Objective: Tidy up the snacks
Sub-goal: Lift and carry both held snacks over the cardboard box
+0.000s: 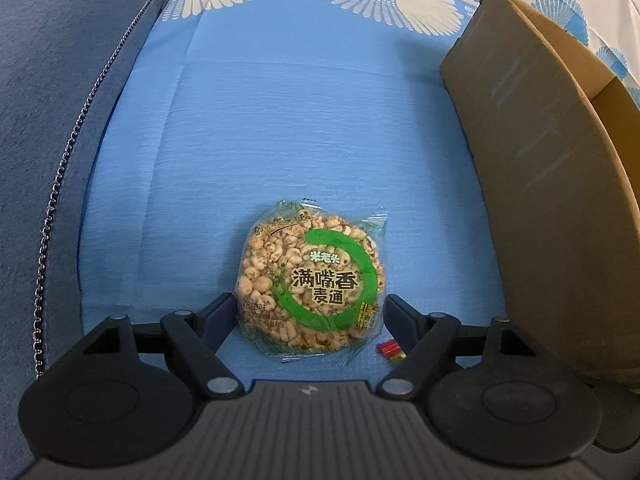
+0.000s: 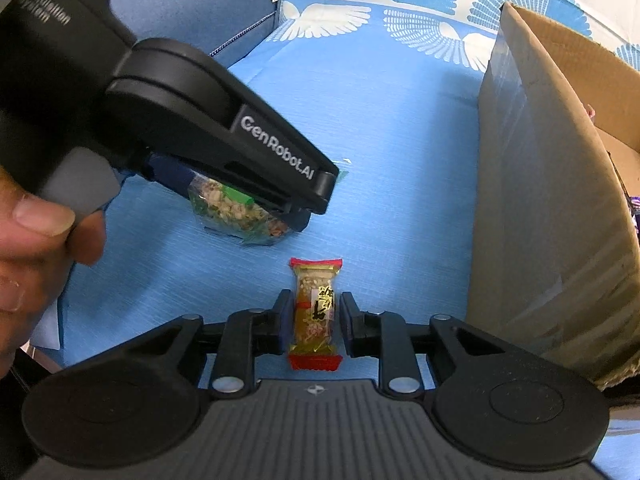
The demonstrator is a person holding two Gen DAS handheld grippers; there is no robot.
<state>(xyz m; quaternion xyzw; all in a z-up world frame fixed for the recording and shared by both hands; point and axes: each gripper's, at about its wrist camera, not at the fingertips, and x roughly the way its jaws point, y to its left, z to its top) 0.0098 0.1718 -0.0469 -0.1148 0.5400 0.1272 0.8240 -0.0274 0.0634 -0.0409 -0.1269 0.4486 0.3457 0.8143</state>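
A round puffed-grain snack pack (image 1: 312, 280) with a green ring print lies on the blue sheet (image 1: 280, 120). My left gripper (image 1: 308, 308) has its fingers on both sides of the pack, touching its edges. In the right wrist view the left gripper (image 2: 240, 148) covers the same pack (image 2: 236, 208). A gold bar snack with red ends (image 2: 316, 312) lies between the fingers of my right gripper (image 2: 314, 316), which stand close on both sides with a small gap. Its red end shows in the left wrist view (image 1: 390, 349).
An open cardboard box (image 1: 540, 168) stands on the right, close to both grippers; it also shows in the right wrist view (image 2: 540, 220). A dark blue cushion with a chain trim (image 1: 60, 120) lies on the left. A hand (image 2: 36, 240) holds the left gripper.
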